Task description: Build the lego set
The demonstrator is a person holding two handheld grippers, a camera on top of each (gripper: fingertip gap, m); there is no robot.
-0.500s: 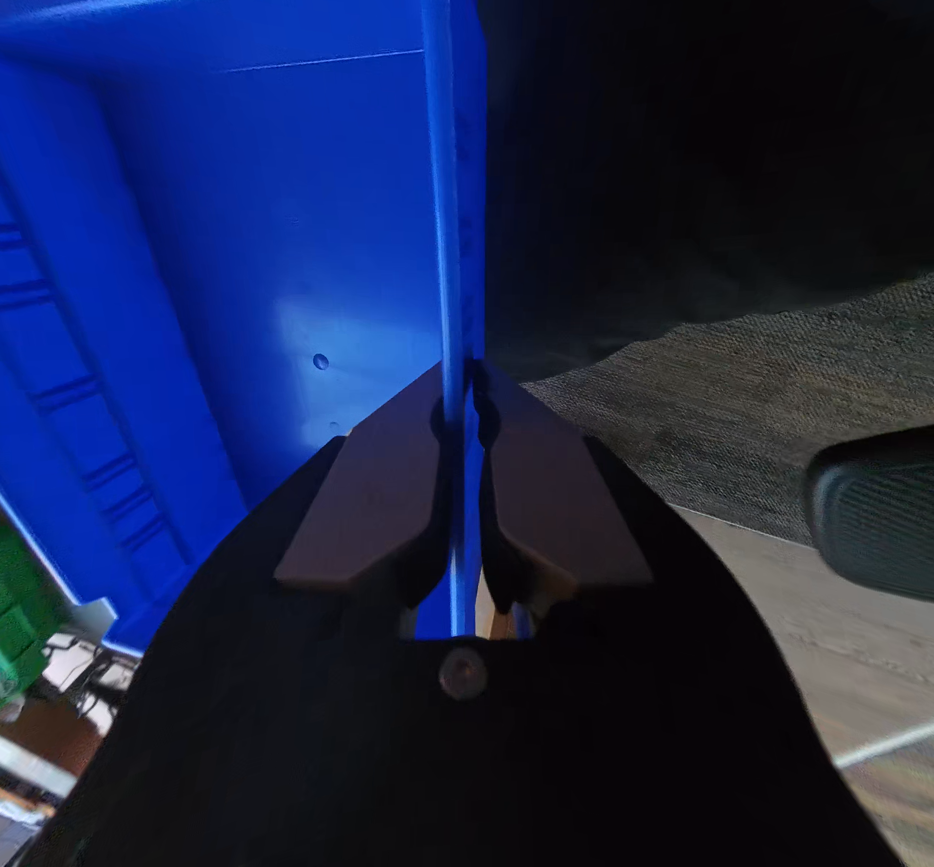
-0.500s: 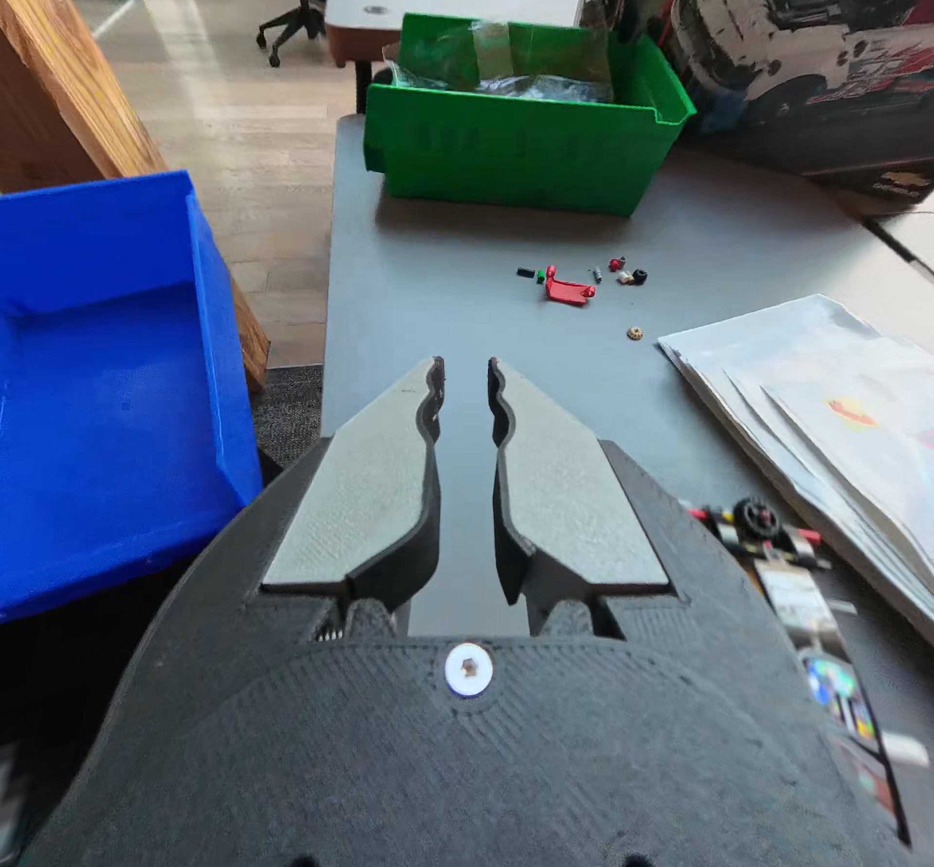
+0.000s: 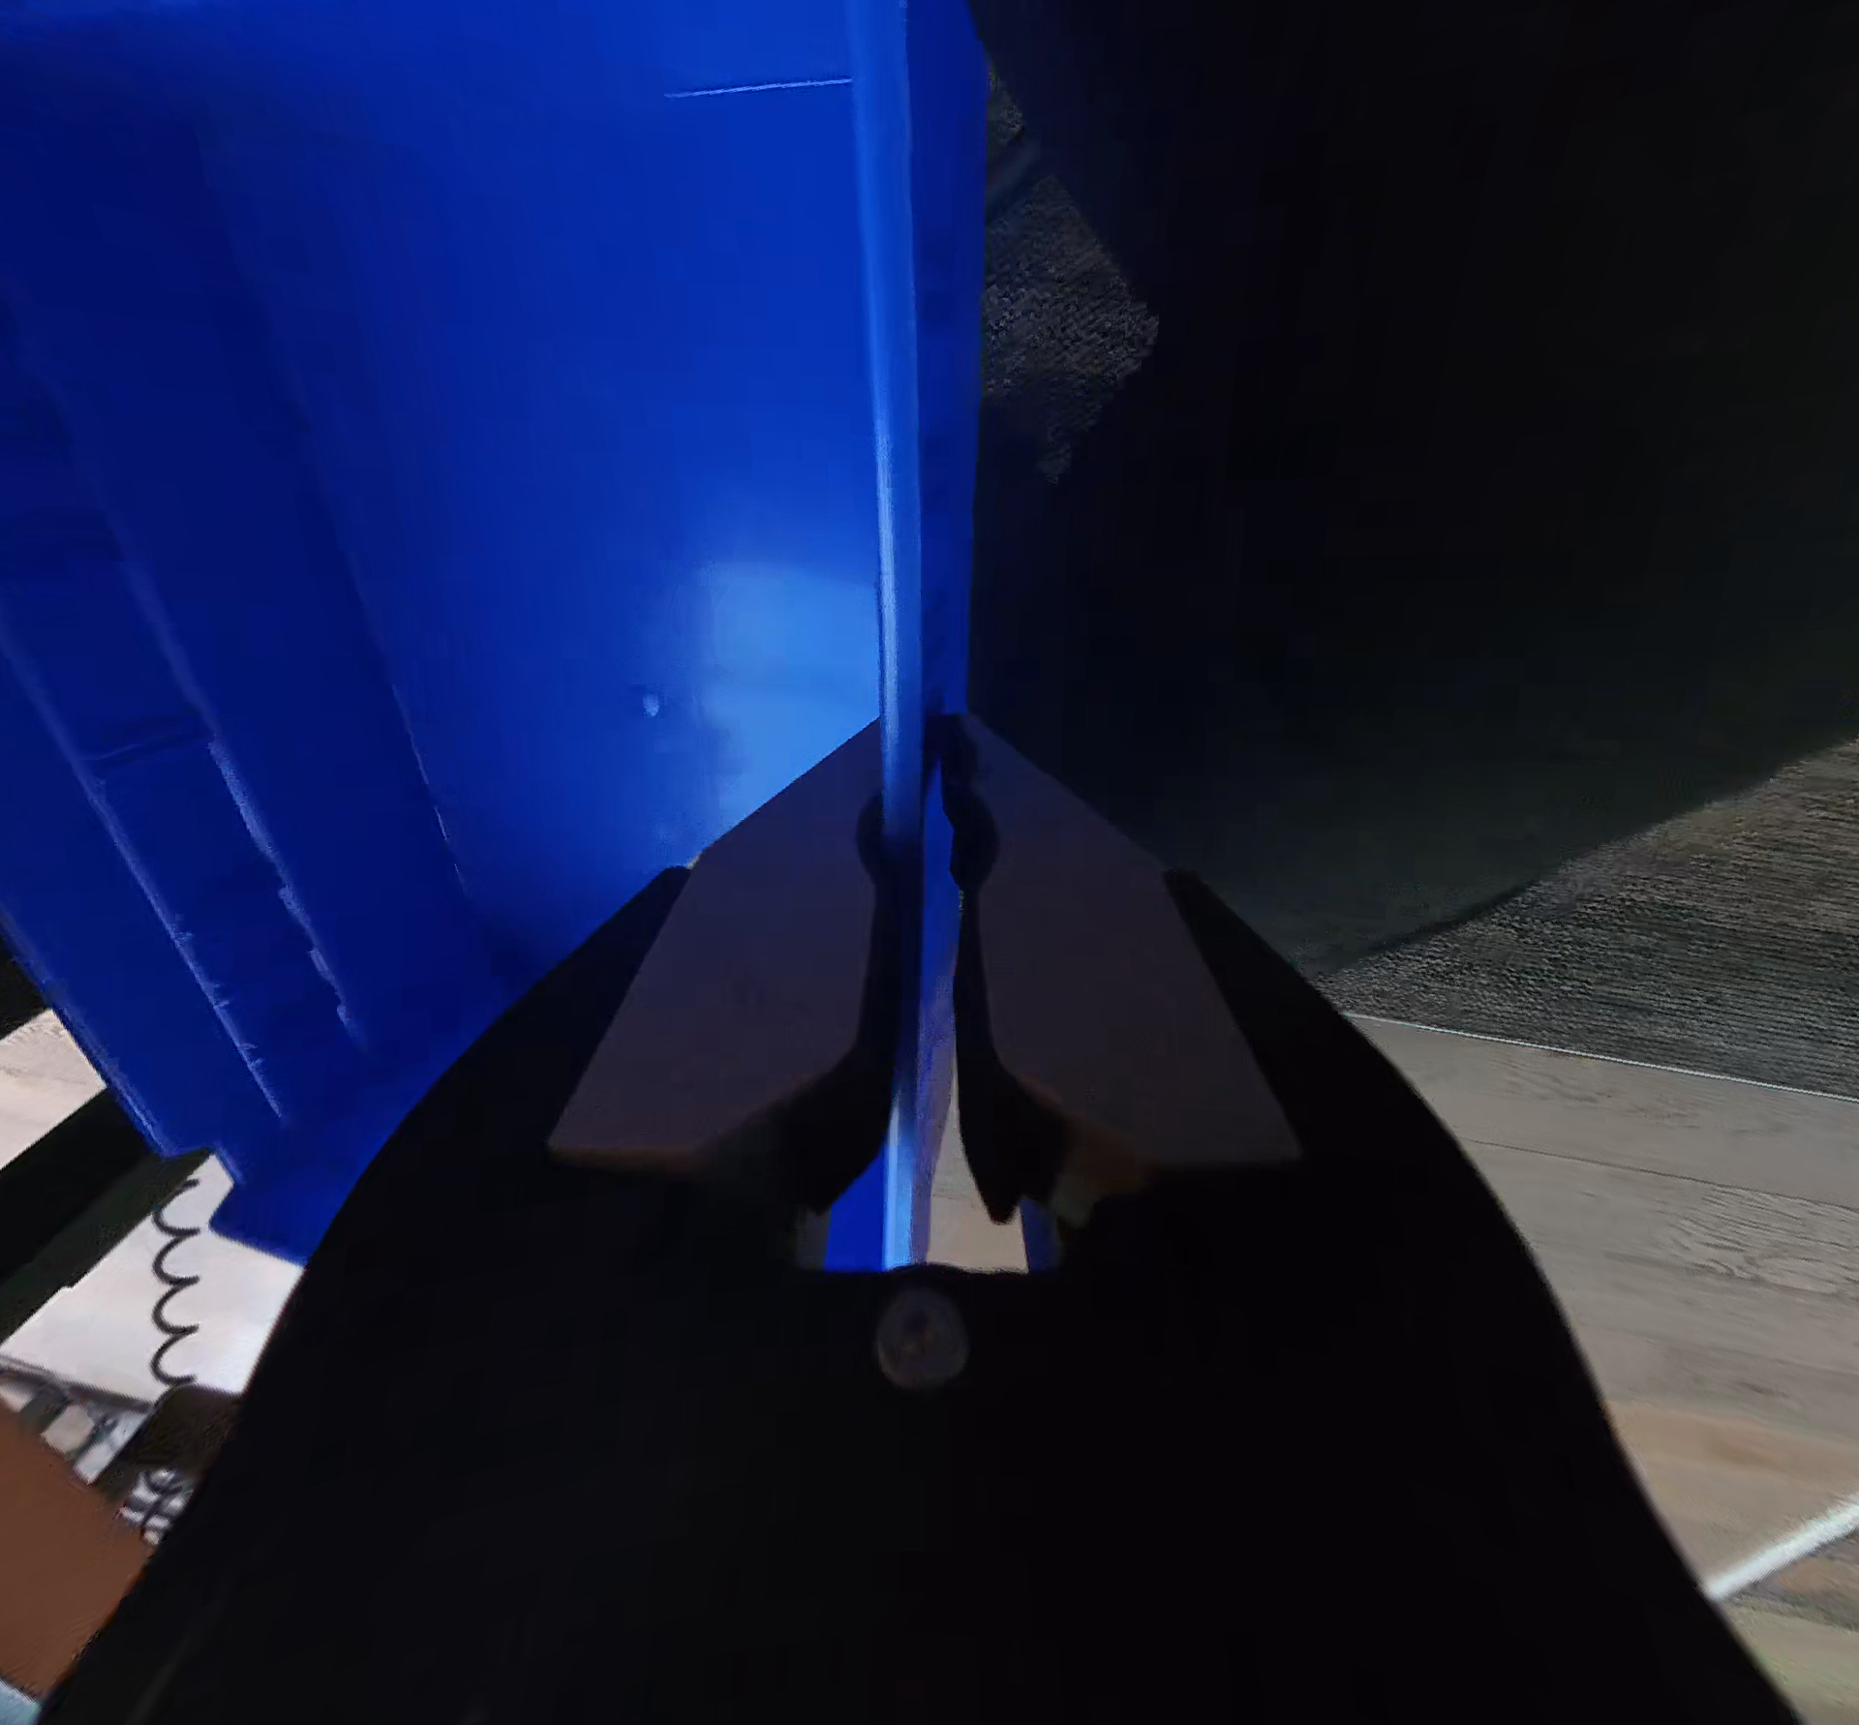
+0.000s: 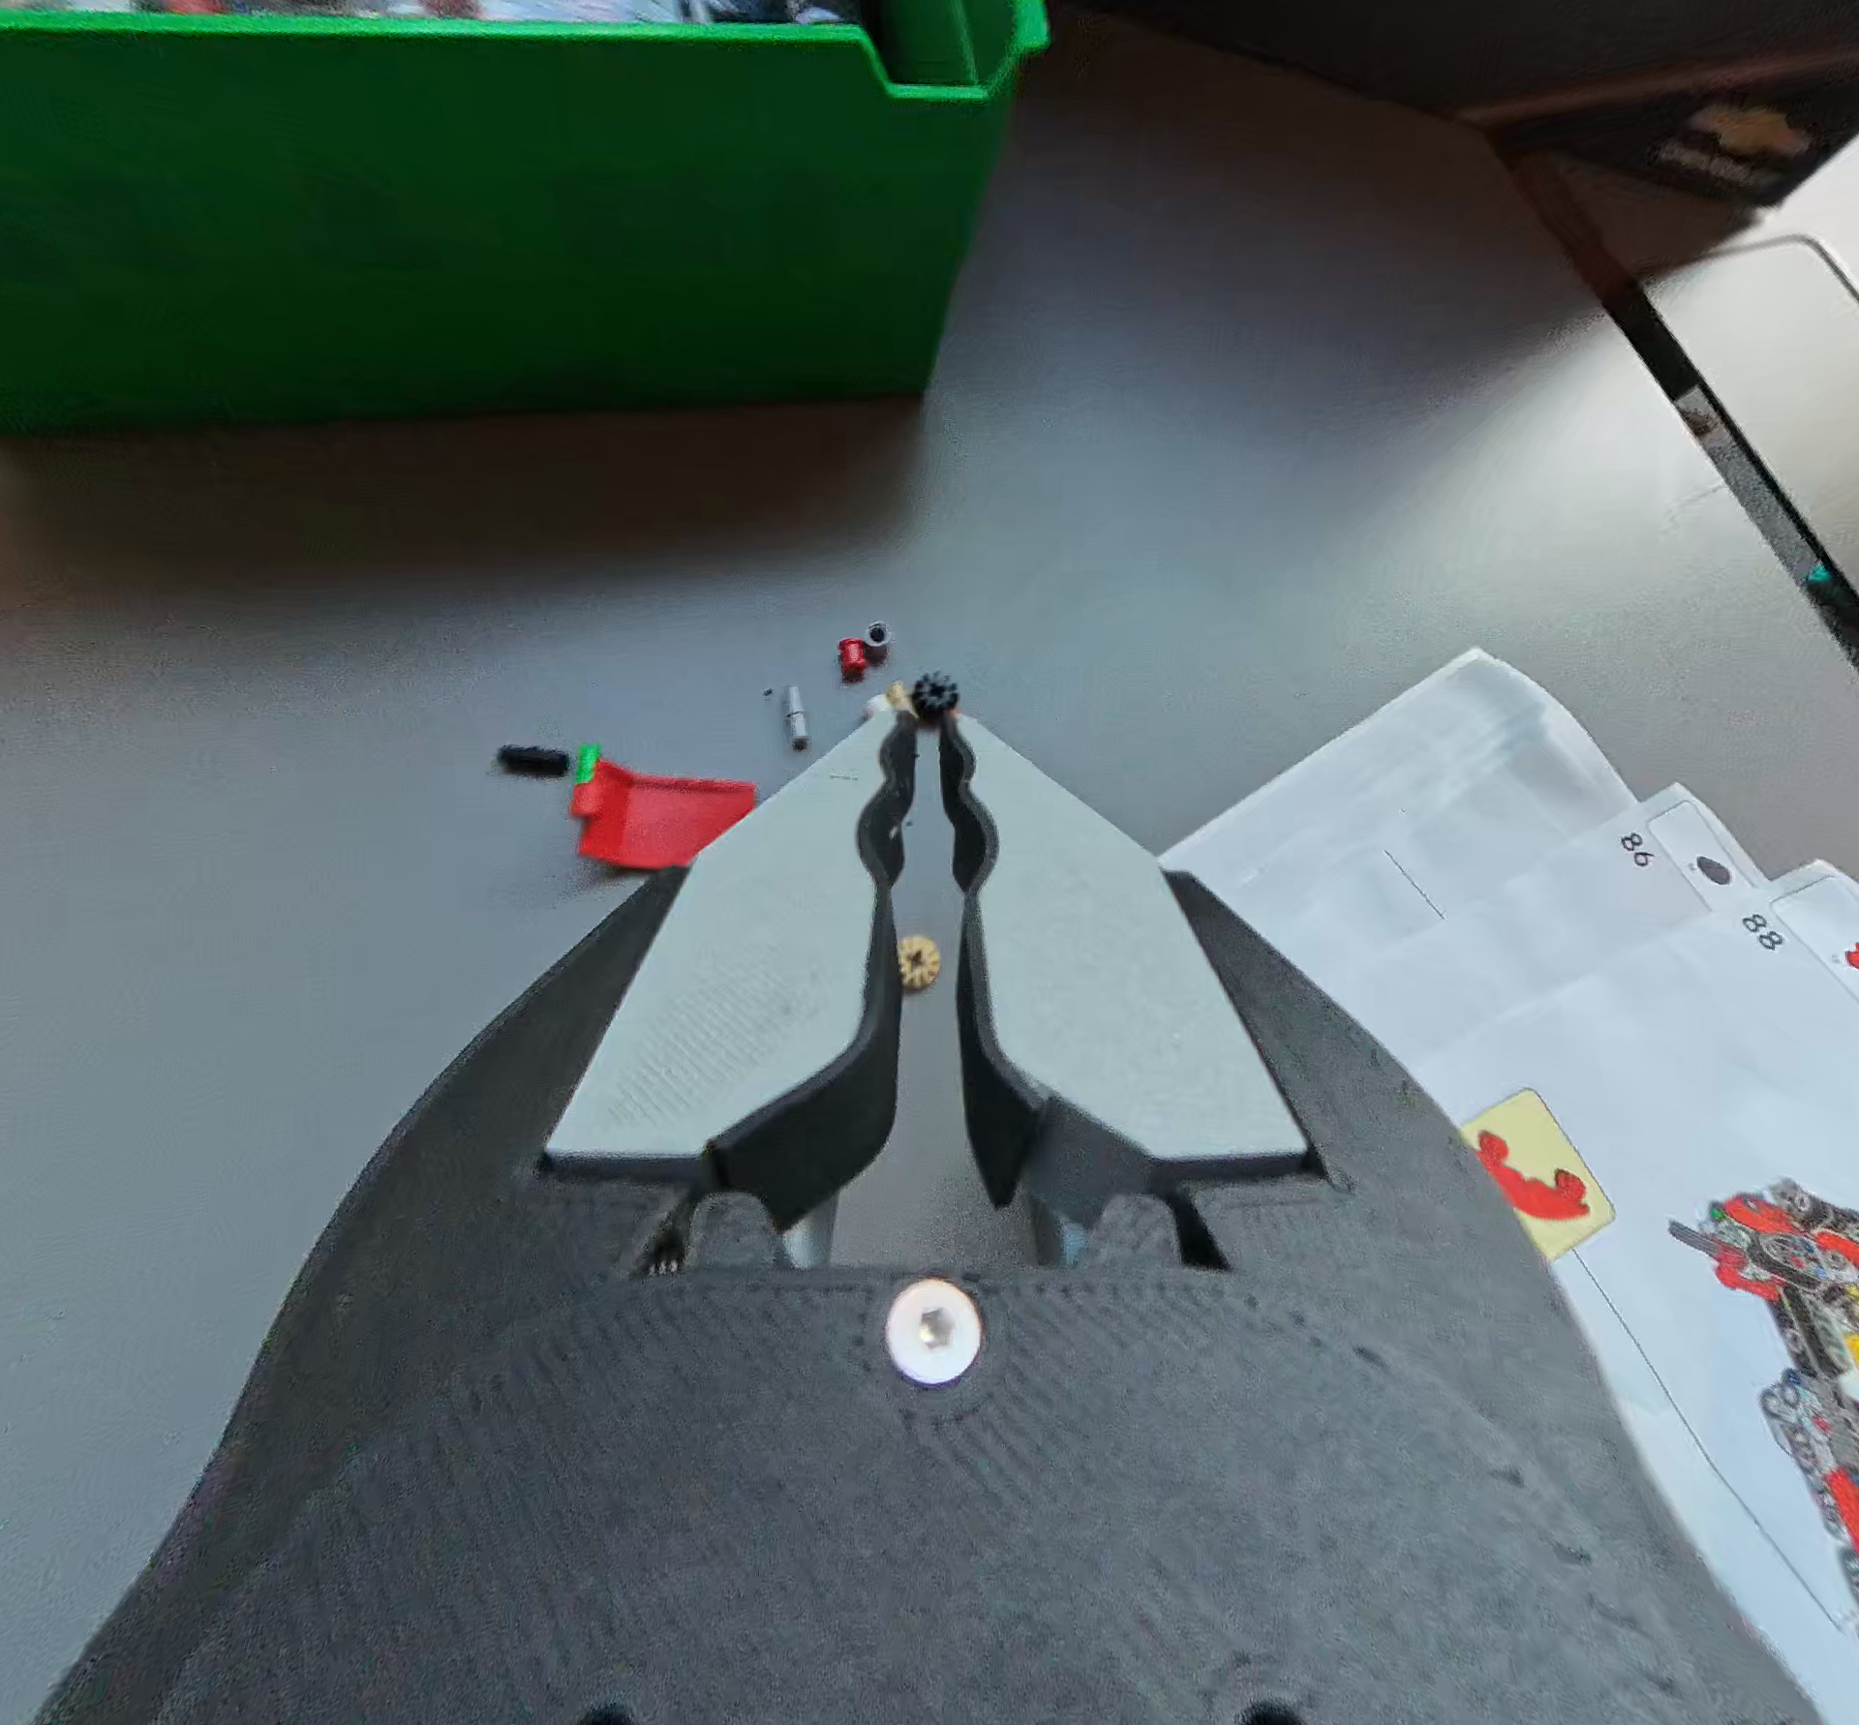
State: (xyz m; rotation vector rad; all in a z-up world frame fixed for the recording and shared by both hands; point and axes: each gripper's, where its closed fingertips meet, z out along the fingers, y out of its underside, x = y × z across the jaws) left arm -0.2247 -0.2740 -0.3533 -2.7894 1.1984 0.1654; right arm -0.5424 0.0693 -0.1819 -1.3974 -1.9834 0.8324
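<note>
a: what has the left hand-held gripper (image 3: 917, 741) got?
b: it's clenched on the side wall of a blue bin (image 3: 453, 470), one pad on each face of the thin wall. carpet (image 3: 1660, 922) and wood floor (image 3: 1610, 1224) show to the right.
a: and the right hand-held gripper (image 4: 931, 721)?
b: nearly closed, its tips at a small black gear (image 4: 934, 695) on the grey counter (image 4: 1257, 490); whether the pads press it, i can't tell. a tan gear (image 4: 917, 963) lies on the counter under the fingers.
a: around it?
b: a red panel piece (image 4: 654, 817), a black pin (image 4: 531, 760), a grey pin (image 4: 796, 716), a red bush (image 4: 852, 656). a green bin (image 4: 483, 208) stands behind, holding bagged parts.
a: any writing?
b: printed instruction pages (image 4: 1610, 1023) at right carry page numbers and pictures; too blurred elsewhere.
</note>
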